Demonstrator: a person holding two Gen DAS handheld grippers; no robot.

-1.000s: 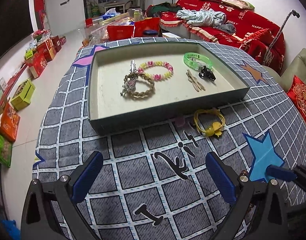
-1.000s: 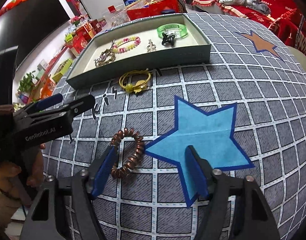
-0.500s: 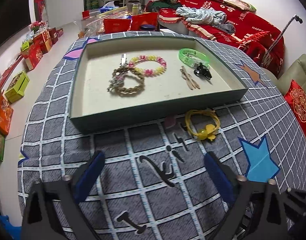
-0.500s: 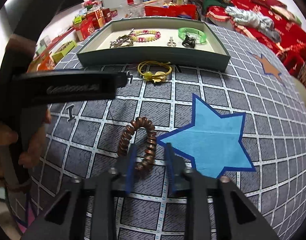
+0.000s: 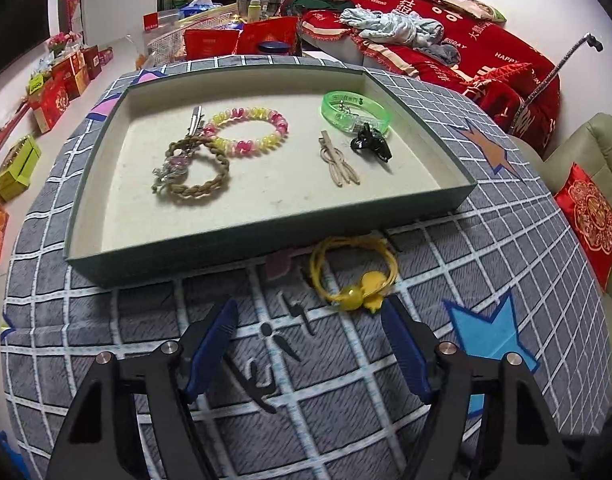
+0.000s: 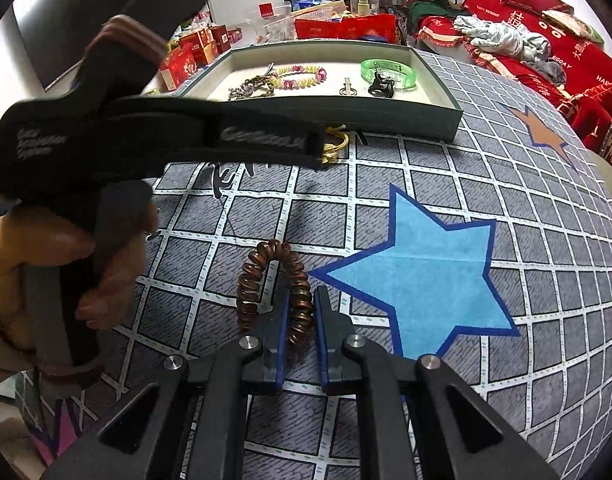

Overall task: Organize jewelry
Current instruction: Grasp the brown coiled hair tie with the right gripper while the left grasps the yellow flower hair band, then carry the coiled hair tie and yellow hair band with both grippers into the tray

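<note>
My right hand-held gripper point(image 6: 299, 320) is clamped on one side of the brown spiral hair tie point(image 6: 271, 284), which lies on the checked cloth of the counter point(image 6: 506, 380) beside the blue star patch point(image 6: 422, 280); the tie's near end is hidden between the blue pads. My left hand-held gripper point(image 5: 310, 320) has its jaws apart and closing, with nothing between them; the yellow hair tie point(image 5: 356, 274) sits just ahead of its right finger, close to the tray's front wall. From the right wrist, that left tool and my hand point(image 6: 45, 264) cover most of the yellow tie, leaving only a scrap visible. The tray point(image 5: 193, 252) holds a braided bracelet point(image 5: 197, 172), a pink-and-yellow bead bracelet point(image 5: 247, 130), a green bangle point(image 5: 354, 112), a black claw clip point(image 5: 372, 146) and beige pins point(image 5: 338, 160). The silvery charm on the braid I cannot make out.
</note>
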